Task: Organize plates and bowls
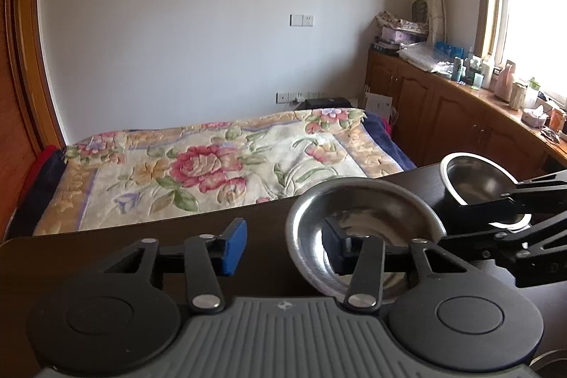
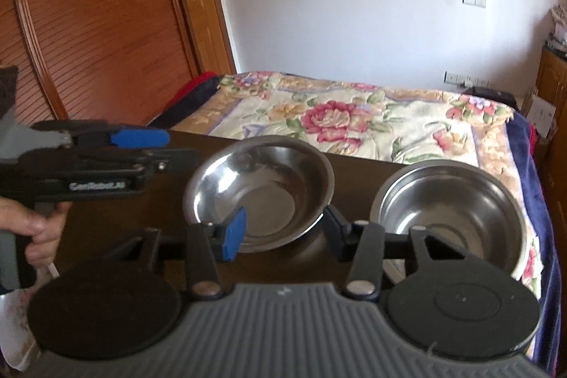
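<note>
A shallow steel dish (image 1: 365, 222) (image 2: 258, 186) lies on the dark table (image 1: 141, 243), with a deeper steel bowl (image 1: 475, 176) (image 2: 450, 211) to its right. My left gripper (image 1: 283, 248) is open. Its right finger is over the dish, its left finger is outside, and the dish's left rim is between them, unpinched. My right gripper (image 2: 283, 232) is open at the dish's near edge, its pads on either side of the front rim without pressing. In the left wrist view, the right gripper (image 1: 450, 225) reaches in between dish and bowl. In the right wrist view, a hand (image 2: 42, 225) holds the left gripper (image 2: 177, 147).
Just beyond the table's far edge is a bed with a floral blanket (image 1: 212, 165). Wooden cabinets (image 1: 443, 108) with bottles and boxes on top run under the window on the right. A wooden wardrobe door (image 2: 88, 23) stands at the left.
</note>
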Demonstrator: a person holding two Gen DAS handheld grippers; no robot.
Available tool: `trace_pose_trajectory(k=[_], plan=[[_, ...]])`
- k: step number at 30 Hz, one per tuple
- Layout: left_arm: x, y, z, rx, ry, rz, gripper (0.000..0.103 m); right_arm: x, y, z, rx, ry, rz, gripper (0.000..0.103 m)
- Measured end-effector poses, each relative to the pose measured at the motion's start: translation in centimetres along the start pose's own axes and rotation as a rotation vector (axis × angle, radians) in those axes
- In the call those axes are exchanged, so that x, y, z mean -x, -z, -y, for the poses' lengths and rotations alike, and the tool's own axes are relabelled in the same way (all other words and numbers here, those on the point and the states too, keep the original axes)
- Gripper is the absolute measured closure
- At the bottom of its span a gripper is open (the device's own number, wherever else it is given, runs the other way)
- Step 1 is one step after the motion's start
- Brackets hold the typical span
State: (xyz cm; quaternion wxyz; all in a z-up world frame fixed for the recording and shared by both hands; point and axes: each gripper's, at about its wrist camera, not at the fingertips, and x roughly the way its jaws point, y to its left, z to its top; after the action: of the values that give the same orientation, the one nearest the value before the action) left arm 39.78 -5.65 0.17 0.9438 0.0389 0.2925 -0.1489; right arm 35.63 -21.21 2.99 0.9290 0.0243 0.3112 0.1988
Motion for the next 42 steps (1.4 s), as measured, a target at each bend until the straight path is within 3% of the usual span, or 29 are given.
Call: trace_pose_trajectory(k=[14,24,27,36,42], plan=[[-2.6,0.2,-0.4,0.002,0.016,-0.043,0.044,-1.6,-0.3,0.0,-0.021,-0.003,-0.079,0.053],[-3.3,0.3,-0.7,0.009,0.046,-0.07,0.067,-2.7,-0.4,0.1,-0.047,-0.018,-0.111,0.053],[-3.3,0.4,-0.4,-0.007,0.05,-0.074,0.069,-3.0,-0.4,0.1,-0.05,-0.017,-0.112,0.053],[-2.3,0.5,-1.0,0.03,0.075,-0.07,0.069,-3.0,-0.3,0.0,-0.041,0.0,-0.099,0.077],[0.0,0.2,-0.8,0.04,0.086,-0.029,0.069,-2.0,-0.2,-0.2,-0.045,0.009,-0.061,0.083]])
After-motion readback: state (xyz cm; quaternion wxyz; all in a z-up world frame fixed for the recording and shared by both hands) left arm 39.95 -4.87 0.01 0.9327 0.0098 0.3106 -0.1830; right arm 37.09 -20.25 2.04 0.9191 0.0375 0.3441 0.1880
